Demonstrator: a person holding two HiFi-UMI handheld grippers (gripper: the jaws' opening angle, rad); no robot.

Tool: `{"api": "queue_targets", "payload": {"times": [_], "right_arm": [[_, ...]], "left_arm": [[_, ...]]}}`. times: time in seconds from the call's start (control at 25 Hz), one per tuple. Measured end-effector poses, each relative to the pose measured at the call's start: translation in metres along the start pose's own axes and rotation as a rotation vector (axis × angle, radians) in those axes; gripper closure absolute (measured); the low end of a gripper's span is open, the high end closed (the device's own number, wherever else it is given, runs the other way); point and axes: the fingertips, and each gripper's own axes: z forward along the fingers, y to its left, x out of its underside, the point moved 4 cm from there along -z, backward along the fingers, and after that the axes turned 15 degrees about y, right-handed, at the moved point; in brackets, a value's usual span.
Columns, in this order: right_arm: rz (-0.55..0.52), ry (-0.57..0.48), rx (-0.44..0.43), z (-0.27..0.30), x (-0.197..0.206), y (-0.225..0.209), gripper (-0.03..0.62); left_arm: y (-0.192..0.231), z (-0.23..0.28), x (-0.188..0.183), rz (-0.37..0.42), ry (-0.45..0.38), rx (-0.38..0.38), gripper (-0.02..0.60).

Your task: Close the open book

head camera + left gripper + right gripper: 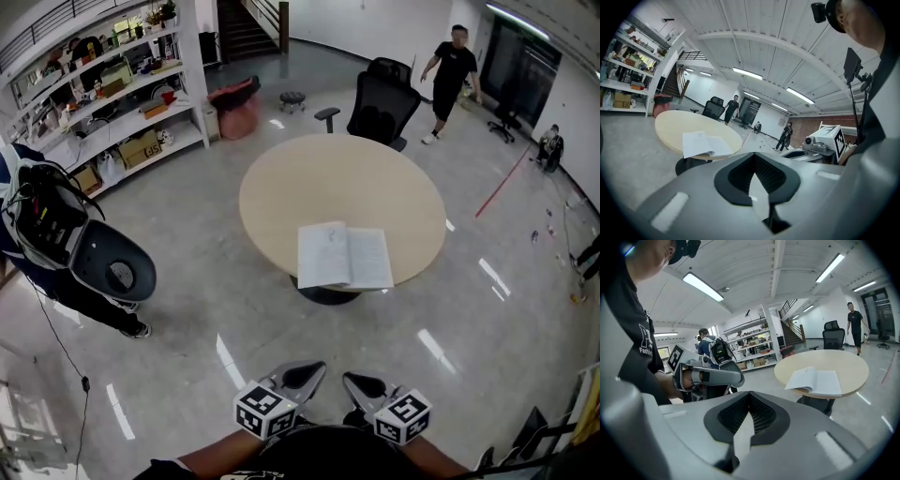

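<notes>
Left gripper point(298, 377) and right gripper point(367, 384): both low in the head view, side by side, close to the body and pointing ahead. Each one's own view shows the jaws pressed together with nothing between them.

Ahead: bare floor, then the round table point(281, 187).

Book point(344, 256): lies open, pages up, on the near part of the tabletop, its near edge just at the table's rim. Well apart from both grippers, no contact.

Key relation: the book is straight ahead, slightly to the right of the midline between the grippers. Its spine runs away from the person, so the two halves lie left and right, one toward each gripper. The right gripper looks a little nearer.

Judgement: closing not yet begun. Approach comes first, then one half swung over the spine onto the other.

Beyond the table: chair point(382, 98), and a person point(453, 80) standing farther back.
</notes>
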Motion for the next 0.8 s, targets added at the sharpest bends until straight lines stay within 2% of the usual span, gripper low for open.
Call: {"api": "queue_targets", "payload": {"times": [0.2,0.36,0.56,0.8], "right_arm": [[0.006,-0.04,-0.003,-0.005,-0.007,-0.035,0.586],[-0.008,-0.074,-0.025,-0.008,-0.009,-0.077,0.586],[-0.056,-0.091,-0.072,-0.032,-0.049,-0.114,0.586],[-0.046,-0.103,-0.11,-0.062,-0.05,-0.18,0.586]], "left_arm": [[0.001,0.026,-0.013,0.01,0.007,-0.018,0.574],[0.0,0.055,-0.02,0.004,-0.004,-0.064,0.574],[-0.007,0.08,-0.072,0.012,-0.015,-0.116,0.574],[-0.031,0.139,-0.105,0.02,-0.029,-0.147,0.574]]}}
